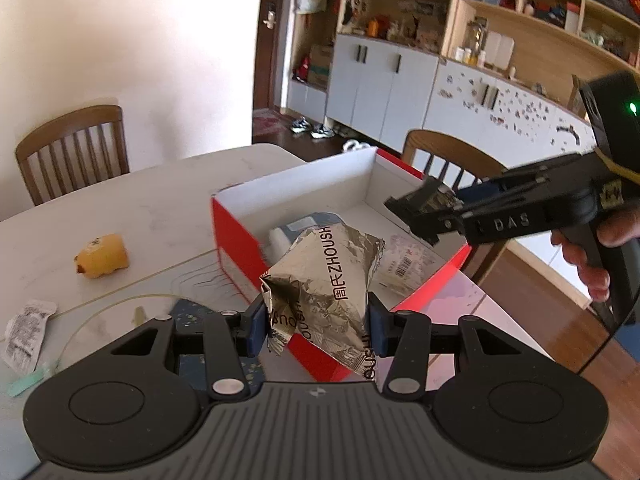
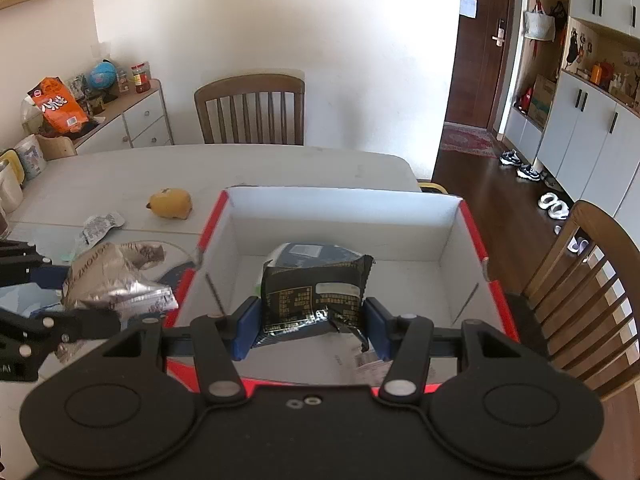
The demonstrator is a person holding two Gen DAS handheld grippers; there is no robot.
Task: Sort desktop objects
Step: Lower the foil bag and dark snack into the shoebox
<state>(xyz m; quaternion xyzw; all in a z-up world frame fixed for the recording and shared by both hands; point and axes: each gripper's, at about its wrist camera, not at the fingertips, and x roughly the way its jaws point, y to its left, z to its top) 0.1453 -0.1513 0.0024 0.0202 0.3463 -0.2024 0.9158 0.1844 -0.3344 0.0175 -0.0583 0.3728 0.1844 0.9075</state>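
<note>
A crumpled silver foil packet [image 1: 320,288] printed with "ZHOUSHI" sits clamped between the blue pads of the left tool [image 1: 318,328], held in the air just at the near rim of a red box [image 1: 236,248] with a white inside; in the right wrist view the same packet [image 2: 116,280] hangs just outside the box's left wall. The right tool [image 2: 312,328] grips a black snack packet [image 2: 316,296] with pale print, its pads pressed to both sides, and holds it above the box's open inside [image 2: 472,216]. Seen from the left, that right tool [image 1: 424,212] reaches in over the far right part of the box, with a person's hand [image 1: 592,256] wrapped round its grip. Inside the box lie a dark blue and white packet [image 1: 296,228] towards the back and a pale wrapper with a barcode [image 1: 404,268] on the floor at the right. The box stands on the pale counter [image 1: 140,204]. To its left, well apart, lies a small yellow toy [image 1: 102,256], and nearer the counter's left edge a white printed sachet [image 1: 26,328] with a mint-green piece [image 1: 24,380] just beside it. A dark speckled flat thing [image 1: 192,312] shows beneath the left tool. Wooden chairs [image 1: 72,148] stand at the far side of the counter, and white cupboards with open shelves [image 1: 384,80] fill the room behind.
</note>
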